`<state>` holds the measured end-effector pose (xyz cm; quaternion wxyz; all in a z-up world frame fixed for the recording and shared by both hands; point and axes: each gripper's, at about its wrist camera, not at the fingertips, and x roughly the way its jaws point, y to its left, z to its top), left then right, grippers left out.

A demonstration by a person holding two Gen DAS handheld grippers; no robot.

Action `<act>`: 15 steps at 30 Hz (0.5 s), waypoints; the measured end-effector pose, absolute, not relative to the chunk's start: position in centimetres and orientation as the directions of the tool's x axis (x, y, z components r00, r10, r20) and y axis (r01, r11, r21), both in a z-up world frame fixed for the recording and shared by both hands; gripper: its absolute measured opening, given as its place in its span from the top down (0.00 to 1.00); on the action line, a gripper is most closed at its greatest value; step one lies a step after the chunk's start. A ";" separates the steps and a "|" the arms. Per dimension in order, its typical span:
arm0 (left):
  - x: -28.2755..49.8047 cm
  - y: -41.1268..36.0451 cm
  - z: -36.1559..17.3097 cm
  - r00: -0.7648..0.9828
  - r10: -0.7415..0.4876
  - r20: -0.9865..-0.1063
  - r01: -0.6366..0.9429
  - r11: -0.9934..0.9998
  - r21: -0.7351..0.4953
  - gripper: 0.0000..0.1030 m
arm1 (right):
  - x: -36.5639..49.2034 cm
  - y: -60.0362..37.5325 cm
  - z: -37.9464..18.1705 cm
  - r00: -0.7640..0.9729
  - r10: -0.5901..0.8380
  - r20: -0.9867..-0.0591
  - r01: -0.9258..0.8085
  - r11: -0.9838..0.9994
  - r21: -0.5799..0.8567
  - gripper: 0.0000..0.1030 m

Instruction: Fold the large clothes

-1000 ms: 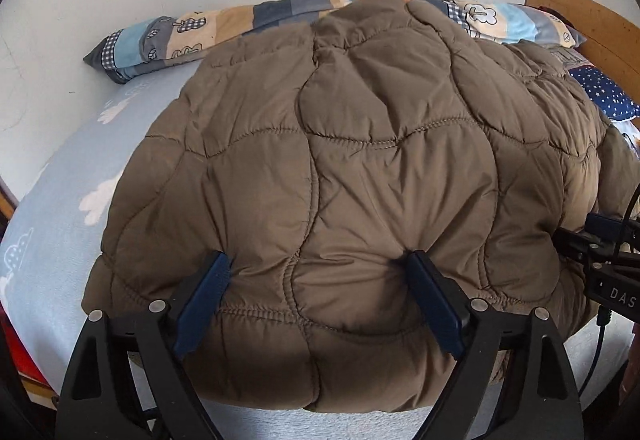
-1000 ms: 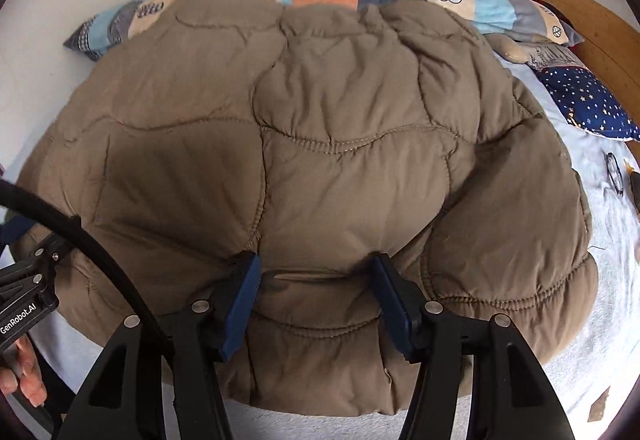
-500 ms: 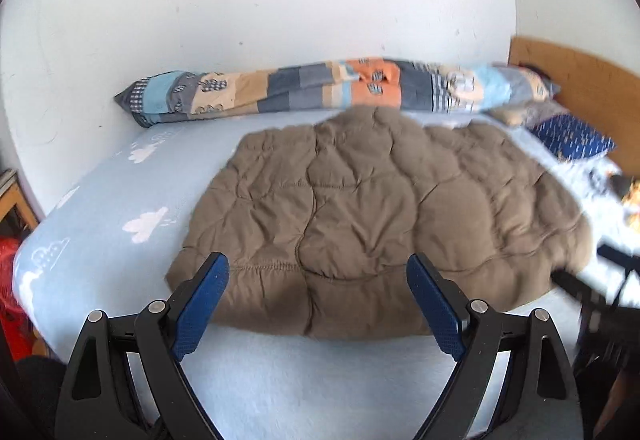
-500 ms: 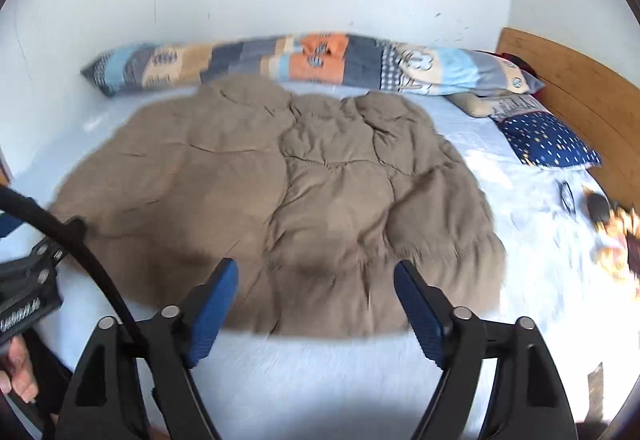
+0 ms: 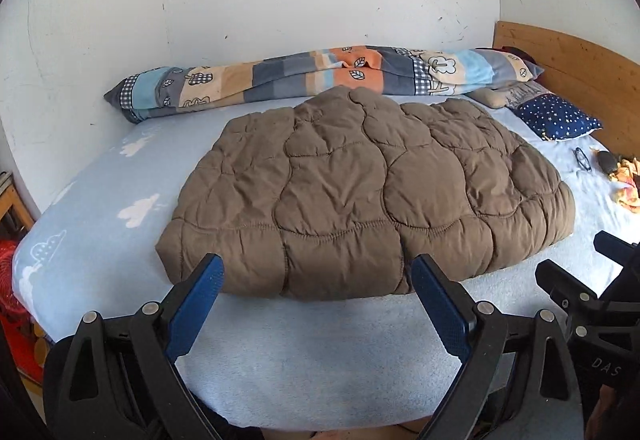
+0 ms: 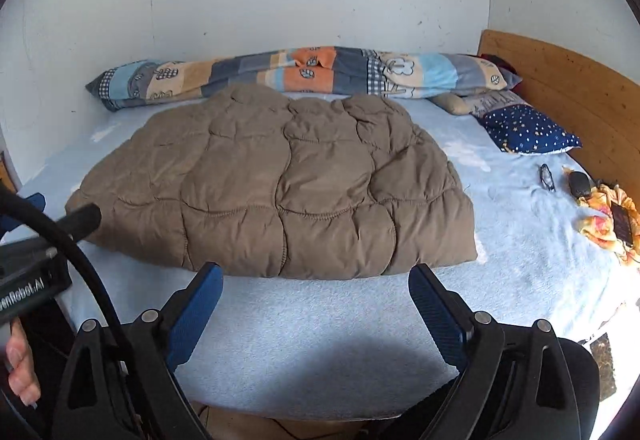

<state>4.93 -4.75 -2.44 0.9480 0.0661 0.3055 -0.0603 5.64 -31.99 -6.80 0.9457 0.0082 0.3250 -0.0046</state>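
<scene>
A brown quilted padded coat (image 5: 360,192) lies folded and flat in the middle of the bed; it also shows in the right wrist view (image 6: 280,184). My left gripper (image 5: 316,276) is open and empty, just in front of the coat's near hem, held above the sheet. My right gripper (image 6: 316,280) is open and empty, just short of the same near edge. Neither touches the coat. The right gripper's body shows at the right edge of the left wrist view (image 5: 592,304).
The bed has a light blue sheet (image 5: 320,352) with white clouds. A patchwork blanket roll (image 5: 320,80) lies along the far wall. A navy starred pillow (image 6: 528,130), glasses (image 6: 546,176), a dark case and an orange cloth (image 6: 608,216) lie right. A wooden headboard (image 6: 560,80) stands right.
Both grippers let go of the coat's near edge, opened wider and pulled back and up from it. The coat now lies flat on the bed.
</scene>
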 end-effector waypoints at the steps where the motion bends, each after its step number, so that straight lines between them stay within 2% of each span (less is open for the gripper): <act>1: 5.2 -4.8 -2.7 0.802 -0.071 -0.593 0.154 0.984 0.091 0.09 | 5.8 -32.0 -7.0 0.787 0.001 -0.617 0.011 1.000 0.016 0.06; 8: 6.8 -4.8 -4.8 0.746 -0.067 -0.662 0.157 0.985 0.077 0.09 | 7.4 -31.5 -8.5 0.748 0.012 -0.664 -0.001 1.000 0.017 0.06; 15: 7.6 -4.7 -5.8 0.721 -0.048 -0.691 0.148 0.985 0.086 0.09 | 7.7 -31.2 -8.9 0.737 0.027 -0.676 -0.010 1.000 0.029 0.06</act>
